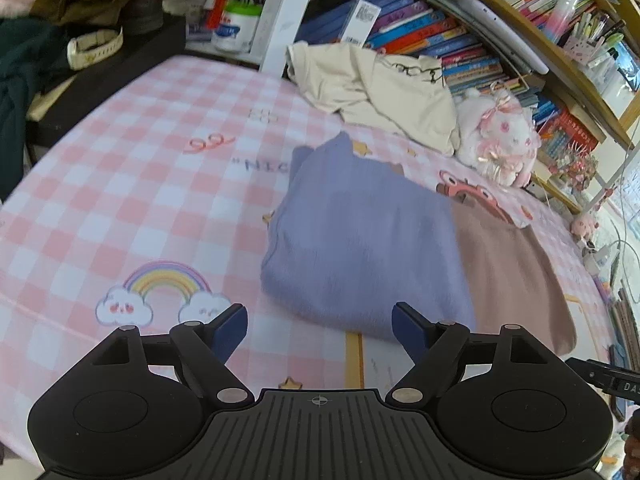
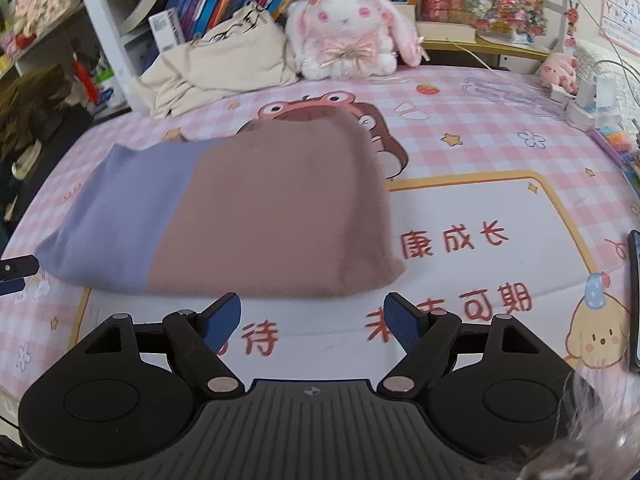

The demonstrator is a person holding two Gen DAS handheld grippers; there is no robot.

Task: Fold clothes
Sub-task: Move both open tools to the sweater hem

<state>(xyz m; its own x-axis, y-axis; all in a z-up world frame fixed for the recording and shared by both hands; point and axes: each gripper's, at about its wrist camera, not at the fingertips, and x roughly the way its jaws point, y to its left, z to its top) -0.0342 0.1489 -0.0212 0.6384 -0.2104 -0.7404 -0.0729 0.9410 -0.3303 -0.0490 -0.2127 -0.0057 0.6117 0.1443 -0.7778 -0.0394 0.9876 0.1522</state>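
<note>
A folded garment lies flat on the pink checked table cover, half lavender (image 1: 360, 240) and half dusty brown (image 1: 508, 276). The right wrist view shows the same lavender part (image 2: 120, 220) on the left and the brown part (image 2: 280, 208) on the right. My left gripper (image 1: 319, 330) hovers open just in front of the garment's near edge, nothing between its blue pads. My right gripper (image 2: 312, 320) is open too, a little short of the brown half's near edge. The tip of the left gripper (image 2: 16, 270) shows at the left edge of the right wrist view.
A crumpled cream garment (image 1: 380, 92) lies at the back beside a white and pink plush rabbit (image 2: 348, 36). Bookshelves (image 1: 500, 32) stand behind the table. A dark phone (image 2: 634, 300) lies at the right edge. Dark clothes (image 1: 24, 80) are piled at the far left.
</note>
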